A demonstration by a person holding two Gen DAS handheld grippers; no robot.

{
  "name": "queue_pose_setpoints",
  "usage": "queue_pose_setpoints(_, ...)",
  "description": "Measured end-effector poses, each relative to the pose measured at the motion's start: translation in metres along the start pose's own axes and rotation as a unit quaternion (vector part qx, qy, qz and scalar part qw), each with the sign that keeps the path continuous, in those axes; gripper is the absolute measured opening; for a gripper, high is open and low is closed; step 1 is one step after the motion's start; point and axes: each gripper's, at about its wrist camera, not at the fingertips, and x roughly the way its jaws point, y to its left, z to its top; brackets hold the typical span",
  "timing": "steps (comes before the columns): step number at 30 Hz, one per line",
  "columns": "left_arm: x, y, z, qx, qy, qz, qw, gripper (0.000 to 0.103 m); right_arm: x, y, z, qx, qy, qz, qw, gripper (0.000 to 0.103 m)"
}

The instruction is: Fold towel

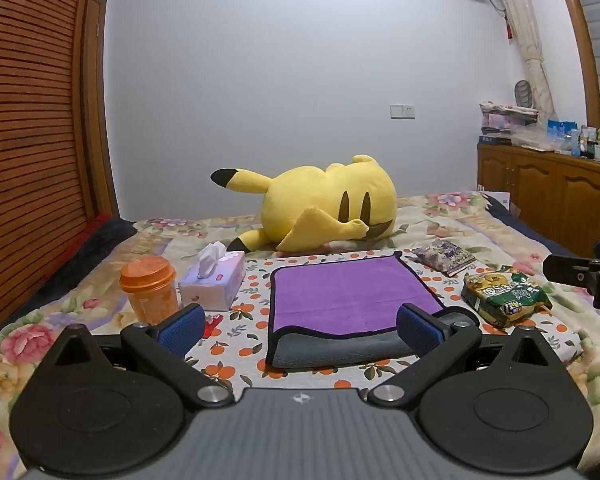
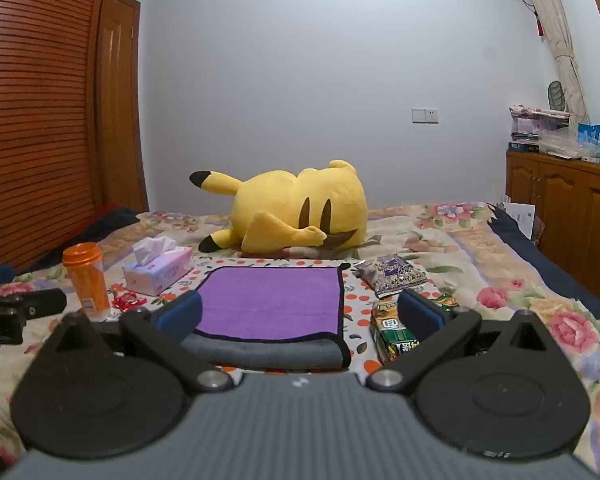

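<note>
A purple towel (image 1: 348, 292) with black trim and a grey underside lies on the bed, its near edge folded so the grey side shows along the front. It also shows in the right wrist view (image 2: 272, 304). My left gripper (image 1: 300, 326) is open and empty, just short of the towel's near left edge, its right finger over the near right part. My right gripper (image 2: 300, 312) is open and empty, in front of the towel's near right corner. The right gripper's body shows at the right edge of the left wrist view (image 1: 588, 272).
On the floral bedspread (image 1: 236, 344): an orange cup (image 1: 150, 286), a tissue box (image 1: 214, 282), a yellow plush toy (image 1: 324, 204), a purple packet (image 1: 446, 258) and a green snack bag (image 1: 504, 294). A wooden cabinet (image 1: 548, 196) stands at the right, a slatted wardrobe (image 1: 28, 140) at the left.
</note>
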Motion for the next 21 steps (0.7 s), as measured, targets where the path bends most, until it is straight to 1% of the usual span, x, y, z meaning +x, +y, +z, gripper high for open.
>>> queue_pose_setpoints(21,0.0000,-0.0001,-0.0001,0.002,-0.001,0.001,1.0000,0.103,0.0003,-0.0016,-0.0003,0.001,0.000,0.000,1.000,0.103)
